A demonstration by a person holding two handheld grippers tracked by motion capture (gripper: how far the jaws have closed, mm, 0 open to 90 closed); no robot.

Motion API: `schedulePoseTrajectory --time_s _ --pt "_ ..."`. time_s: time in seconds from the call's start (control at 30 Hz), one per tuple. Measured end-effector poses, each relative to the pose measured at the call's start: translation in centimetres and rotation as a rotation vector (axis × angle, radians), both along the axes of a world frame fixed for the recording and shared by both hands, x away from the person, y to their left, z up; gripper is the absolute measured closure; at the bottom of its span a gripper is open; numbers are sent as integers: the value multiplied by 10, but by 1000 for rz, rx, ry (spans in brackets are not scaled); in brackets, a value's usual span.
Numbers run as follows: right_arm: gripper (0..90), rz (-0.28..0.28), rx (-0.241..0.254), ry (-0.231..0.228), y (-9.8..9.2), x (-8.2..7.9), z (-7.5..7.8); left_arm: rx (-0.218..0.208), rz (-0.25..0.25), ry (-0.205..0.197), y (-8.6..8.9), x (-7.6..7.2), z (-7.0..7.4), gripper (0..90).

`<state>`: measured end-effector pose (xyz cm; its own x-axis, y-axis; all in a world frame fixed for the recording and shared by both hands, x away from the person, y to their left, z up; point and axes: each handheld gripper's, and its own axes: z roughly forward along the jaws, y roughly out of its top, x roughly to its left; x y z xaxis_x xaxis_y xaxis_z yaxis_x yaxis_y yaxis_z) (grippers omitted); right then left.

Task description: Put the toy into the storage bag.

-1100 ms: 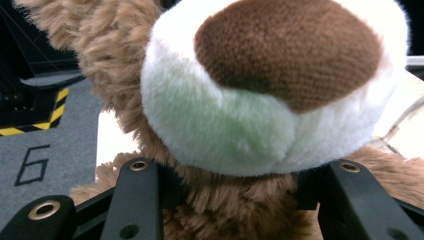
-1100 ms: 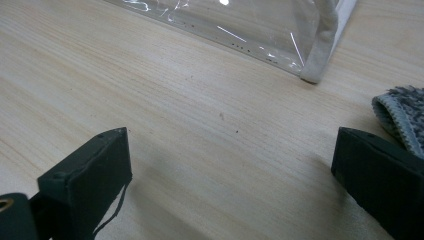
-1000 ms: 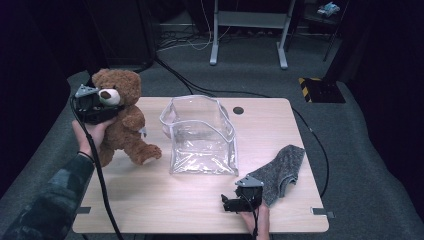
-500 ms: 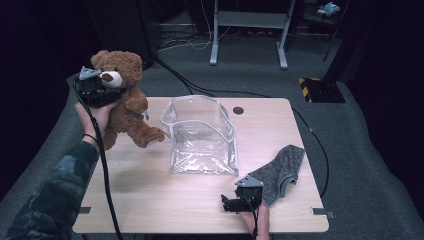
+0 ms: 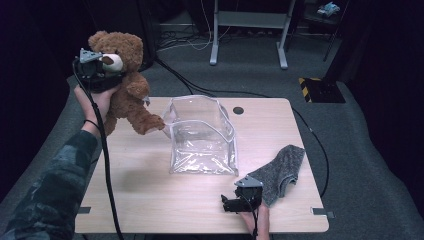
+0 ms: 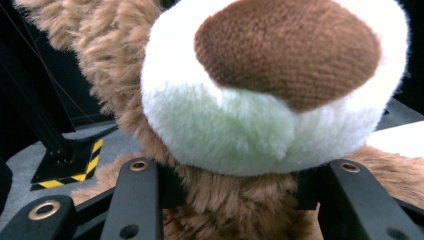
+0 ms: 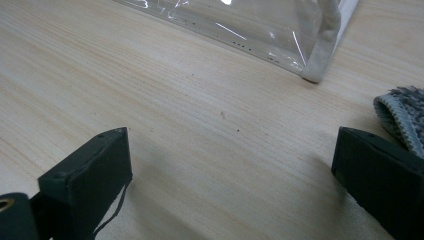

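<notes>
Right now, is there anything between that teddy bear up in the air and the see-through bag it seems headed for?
Nothing visible. The left gripper holds the teddy bear above the table's left side, one paw near the clear bag, whose mouth gapes open. The grey cloth lies off to the right.

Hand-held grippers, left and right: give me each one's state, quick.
Left hand-held gripper: shut on the teddy bear, lifted off the table.
Right hand-held gripper: open, holding nothing, low over the table.

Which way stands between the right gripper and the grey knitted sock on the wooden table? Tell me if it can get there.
Probably yes: the right gripper rests open beside the grey knitted sock, with bare wooden table between them.
</notes>
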<state>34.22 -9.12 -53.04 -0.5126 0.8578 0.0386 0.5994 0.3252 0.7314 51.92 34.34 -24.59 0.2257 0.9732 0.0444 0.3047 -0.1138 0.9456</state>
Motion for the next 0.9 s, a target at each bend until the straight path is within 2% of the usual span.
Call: schedulePoseTrajectory --time_s 0.07,0.37,0.6,0.9 --pt "20 -1 0 -2 0 0 0 -2 12 -14 0 2 9 529" --pt "20 -1 0 -1 1 0 0 10 26 -49 -9 10 28 530" --pt "20 -10 4 -1 1 0 0 -7 5 -63 -32 20 32 529" --pt "20 3 8 2 1 0 0 -9 -62 -72 -71 29 34 528"
